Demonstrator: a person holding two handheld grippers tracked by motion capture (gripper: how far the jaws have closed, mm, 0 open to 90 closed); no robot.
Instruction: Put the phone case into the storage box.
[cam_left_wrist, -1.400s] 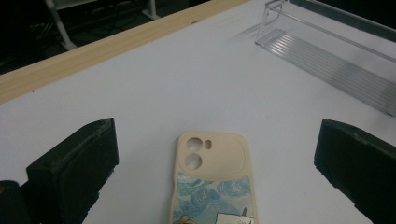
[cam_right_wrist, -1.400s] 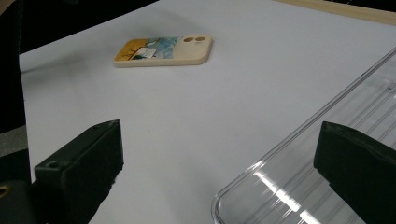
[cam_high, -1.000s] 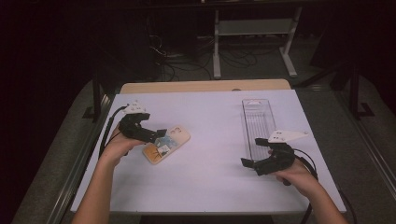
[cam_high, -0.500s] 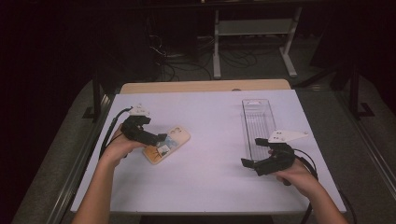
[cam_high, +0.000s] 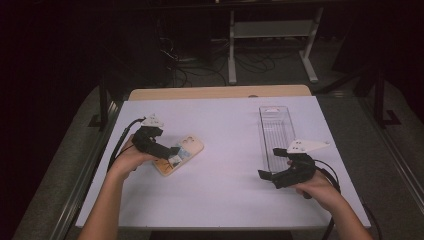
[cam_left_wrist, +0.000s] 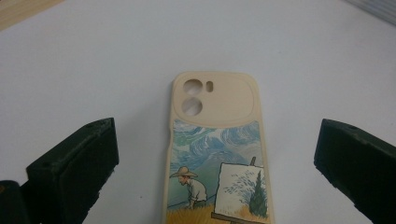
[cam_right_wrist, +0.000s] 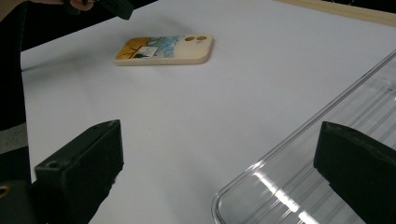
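**Jaws wide over the phone case**

Phone case (cam_left_wrist: 215, 154) lies flat on the white table (cam_high: 225, 125), left of middle, its printed back facing up: a painted scene of a figure in a straw hat beside an easel under swirling blue sky, with a cream band and camera cut-outs at the far end. In the high view the case (cam_high: 186, 151) sits at a slant, camera end pointing far and right.

Left gripper (cam_high: 172, 154) hangs over the near end of the case. Its own view shows both black jaws spread wide, one on each side of the case and well clear of its edges, with nothing between them but the case below. Whether the tips touch the table cannot be told.

Right gripper (cam_high: 266, 175) is on the right side of the table, well apart from the case, just beside the near end of a clear tray (cam_high: 276, 130). Its jaws are also spread wide and hold nothing; the tray's rounded corner (cam_right_wrist: 299, 172) lies between them.
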